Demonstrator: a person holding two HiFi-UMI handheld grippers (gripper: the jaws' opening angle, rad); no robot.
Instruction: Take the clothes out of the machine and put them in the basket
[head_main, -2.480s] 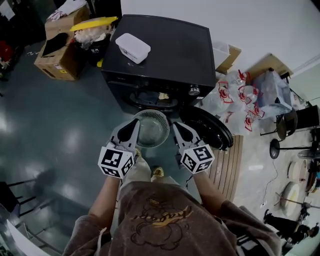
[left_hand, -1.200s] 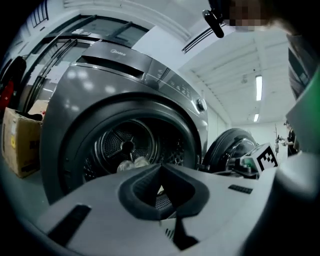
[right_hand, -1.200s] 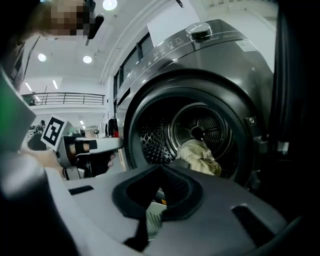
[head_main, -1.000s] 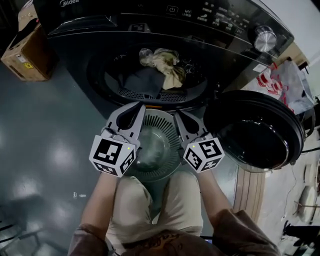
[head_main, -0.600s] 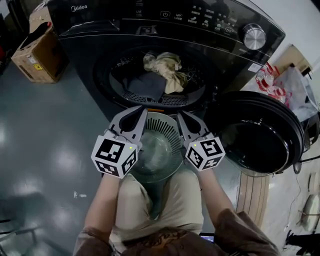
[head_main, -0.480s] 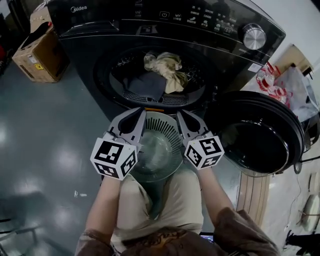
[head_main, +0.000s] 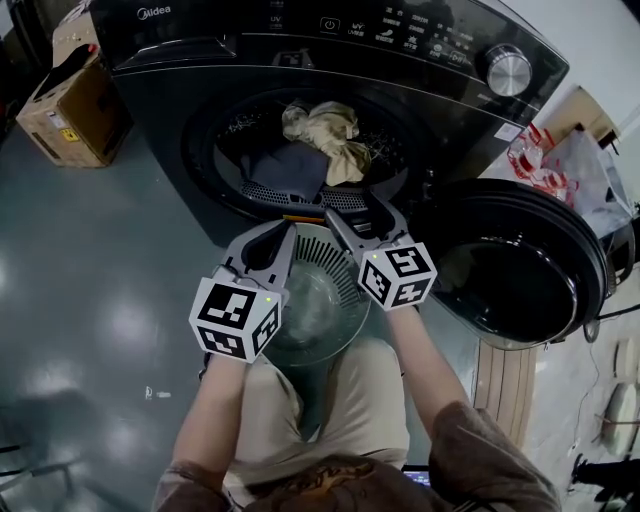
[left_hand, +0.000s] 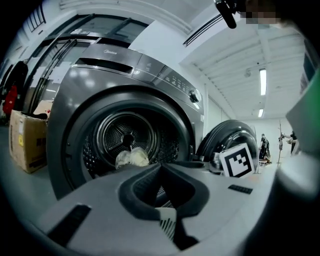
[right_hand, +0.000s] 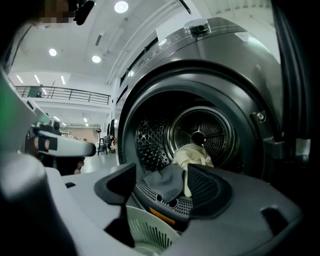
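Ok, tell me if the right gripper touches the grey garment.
Apart. Right gripper view: the right gripper, its jaws just opened with nothing gripped, sits short of the grey garment, the drum lip showing before it.

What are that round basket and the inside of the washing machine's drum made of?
Basket: probably plastic, pale and matte, its wall moulded in thin slats.
Drum: looks like bare metal, likely steel; it is shiny, with rows of punched holes and bright glints.
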